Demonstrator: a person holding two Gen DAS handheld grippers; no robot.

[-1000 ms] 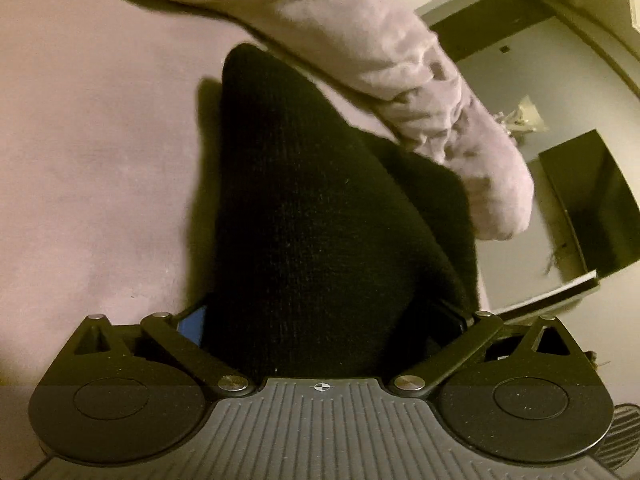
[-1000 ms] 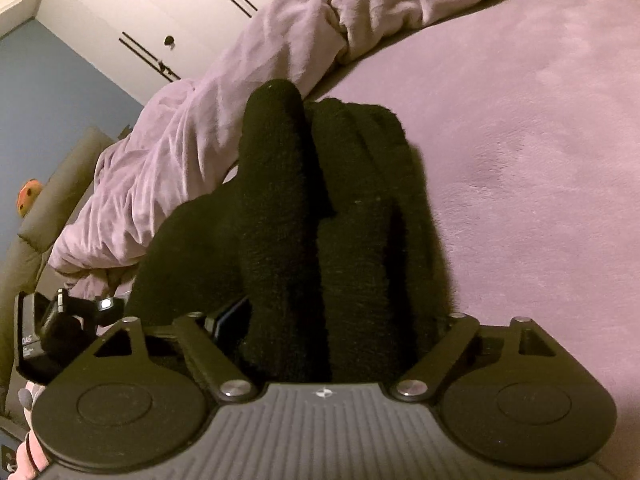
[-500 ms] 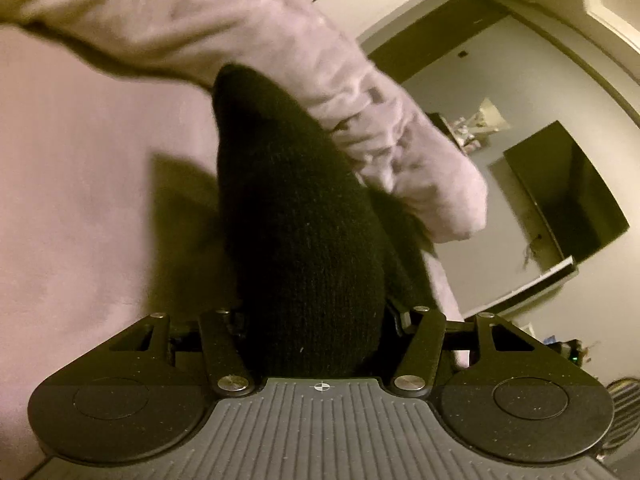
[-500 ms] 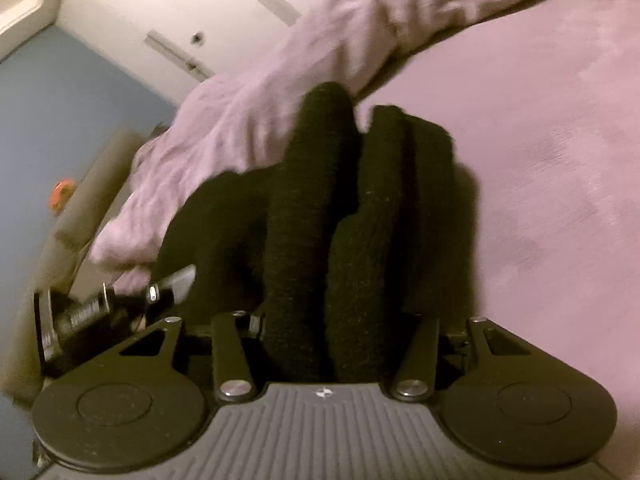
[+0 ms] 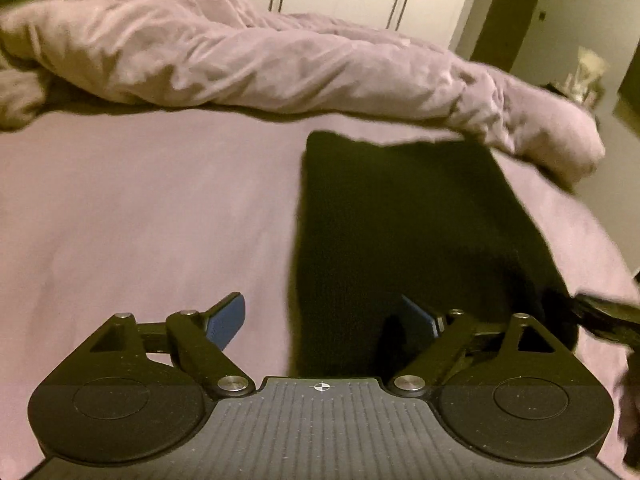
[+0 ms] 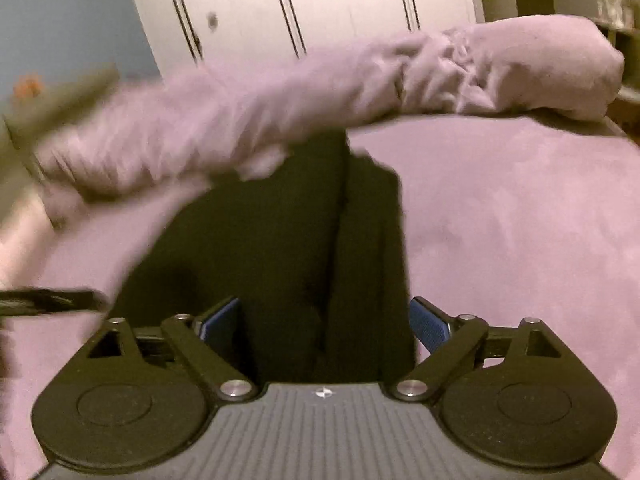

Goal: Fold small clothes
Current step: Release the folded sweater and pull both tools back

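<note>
your left gripper [image 5: 322, 320] is letting go, its jaws are opening wide and its blue pads [image 5: 226, 318] do not press on anything. the black knit cloth [image 5: 400, 232] lies flat on the pink bed sheet [image 5: 140, 220], and its near left edge sits between your open jaws, closer to the right pad. your right gripper [image 6: 324, 320] is opening too. the same black cloth [image 6: 288, 248] lies between its two pads, which stand just beside the cloth's edges and do not squeeze it. from this side you can see a fold line running down the cloth. a bunched-up pink blanket [image 5: 260, 64] lies across the bed behind the cloth, and the far edge of the cloth reaches up to it. white closet doors [image 6: 320, 12] stand behind the bed. both views are a bit blurry
</note>
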